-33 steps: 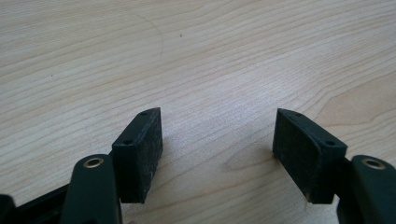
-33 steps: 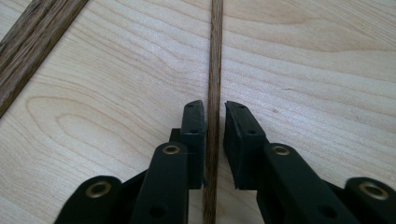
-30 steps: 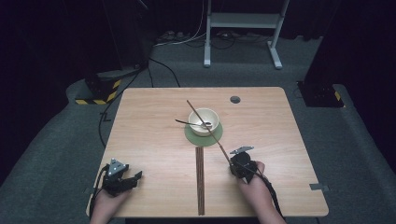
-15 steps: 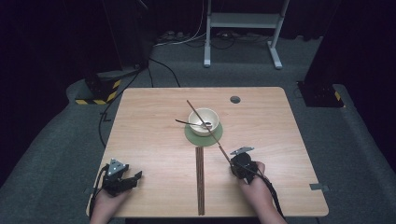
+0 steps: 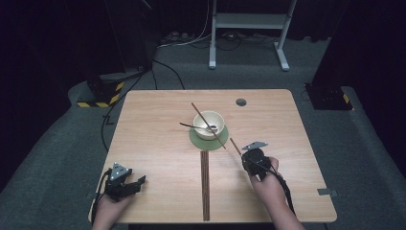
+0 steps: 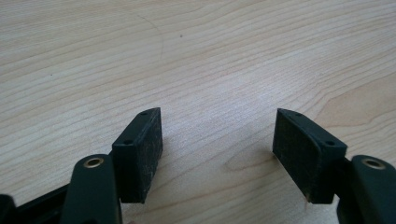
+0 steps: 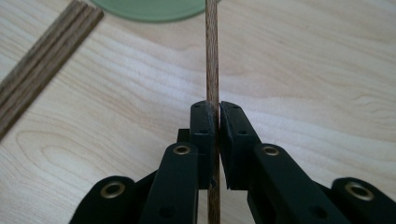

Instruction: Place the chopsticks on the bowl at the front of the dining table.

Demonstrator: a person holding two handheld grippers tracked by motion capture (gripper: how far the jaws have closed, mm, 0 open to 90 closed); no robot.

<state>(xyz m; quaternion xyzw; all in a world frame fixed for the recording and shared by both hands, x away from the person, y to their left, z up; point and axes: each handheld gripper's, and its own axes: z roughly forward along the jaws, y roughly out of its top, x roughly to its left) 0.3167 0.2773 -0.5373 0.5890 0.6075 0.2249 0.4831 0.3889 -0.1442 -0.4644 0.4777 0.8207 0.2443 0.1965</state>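
Note:
A cream bowl [image 5: 208, 124] stands on a green coaster [image 5: 195, 139] mid-table, with a dark spoon [image 5: 191, 126] in it and one wooden chopstick [image 5: 203, 119] leaning across its rim. My right gripper [image 5: 243, 154] [image 7: 215, 112], to the right of the coaster, is shut on a second chopstick [image 5: 234, 144] [image 7: 212, 56] whose far end points toward the coaster [image 7: 149, 9]. A bundle of dark wooden sticks [image 5: 205, 184] [image 7: 44, 63] lies lengthwise at the front centre. My left gripper [image 5: 140, 181] [image 6: 217, 149] rests at the front left corner, open, with bare wood between its pads.
The wooden table [image 5: 153, 124] has a round grey cable hole [image 5: 241, 102] at the back right. Grey carpet surrounds the table. A white stand [image 5: 246, 28] and cables lie on the floor beyond the far edge.

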